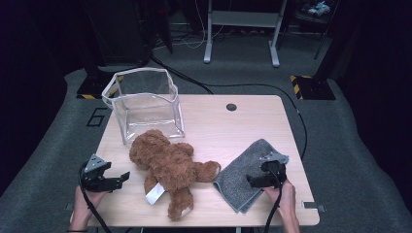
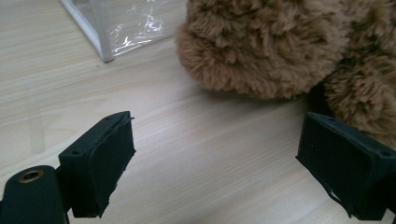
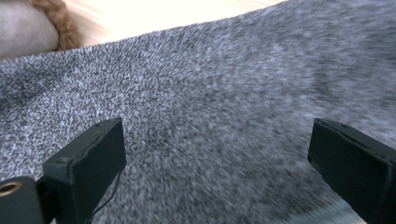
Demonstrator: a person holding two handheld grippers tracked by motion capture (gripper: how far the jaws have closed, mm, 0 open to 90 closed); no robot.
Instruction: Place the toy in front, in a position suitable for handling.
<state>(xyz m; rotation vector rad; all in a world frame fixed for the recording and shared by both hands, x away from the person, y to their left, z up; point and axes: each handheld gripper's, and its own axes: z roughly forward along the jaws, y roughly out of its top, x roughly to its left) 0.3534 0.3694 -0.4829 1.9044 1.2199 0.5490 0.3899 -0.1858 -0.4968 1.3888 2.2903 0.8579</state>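
Two grippers hover low over a wooden table [image 1: 252, 121], one at each end of its near edge, and both have their jaws spread wide with nothing between them. The left gripper [image 1: 121, 178] sits near the near left corner, held in a hand [image 1: 90, 200] that comes up from the near edge, its jaws pointing across the table toward a brown teddy bear [image 1: 167, 167]. In the left gripper view the jaws stand well apart over bare wood, and the bear's fluffy body [image 2: 266, 46] lies just beyond them, its fur close to the right-hand jaw but not between the two. The bear lies on its back in the middle of the near half of the table, head toward the far left, one foot reaching the near edge, with a white tag [image 1: 155, 193] sticking out by its leg. One of its paws touches or just overlaps the edge of a grey towel [image 1: 243, 177], which lies folded near the near right corner, turned at an angle to the table edges. The right gripper [image 1: 252, 180] is above that towel, held by the other hand [image 1: 284, 196]; the right gripper view shows its released jaws over the speckled grey cloth [image 3: 224, 93], close above it, though whether they touch it I cannot tell. A clear plastic bin [image 1: 143, 104] stands upright at the far left corner, just beyond the bear's head.
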